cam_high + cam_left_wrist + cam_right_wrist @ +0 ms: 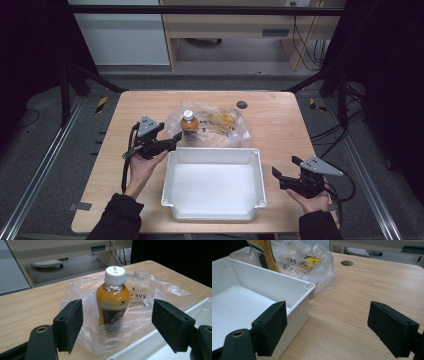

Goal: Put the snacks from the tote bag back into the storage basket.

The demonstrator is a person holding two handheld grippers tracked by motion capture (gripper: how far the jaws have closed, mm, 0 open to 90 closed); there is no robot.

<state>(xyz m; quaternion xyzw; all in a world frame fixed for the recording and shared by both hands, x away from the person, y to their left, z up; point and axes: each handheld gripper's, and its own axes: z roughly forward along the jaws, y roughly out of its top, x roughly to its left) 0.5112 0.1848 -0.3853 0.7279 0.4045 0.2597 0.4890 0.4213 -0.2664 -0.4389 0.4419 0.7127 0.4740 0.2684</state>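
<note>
Left gripper (pixel 117 325): fingers (pixel 68 323) apart, empty | I note bottle (pixel 113 298) dead ahead between them, upright on plastic bag (pixel 150 287), long axis vertical, untouched | tray (pixel 212 182) just beside bag on desk (pixel 280 125) | right gripper (pixel 332 327): fingers apart, farther off; I judge left nearer.

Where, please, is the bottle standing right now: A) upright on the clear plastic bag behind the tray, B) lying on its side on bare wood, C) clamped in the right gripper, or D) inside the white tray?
A: the bottle stands upright on the plastic bag, beyond the tray, with the open left gripper framing it without touching.
</note>
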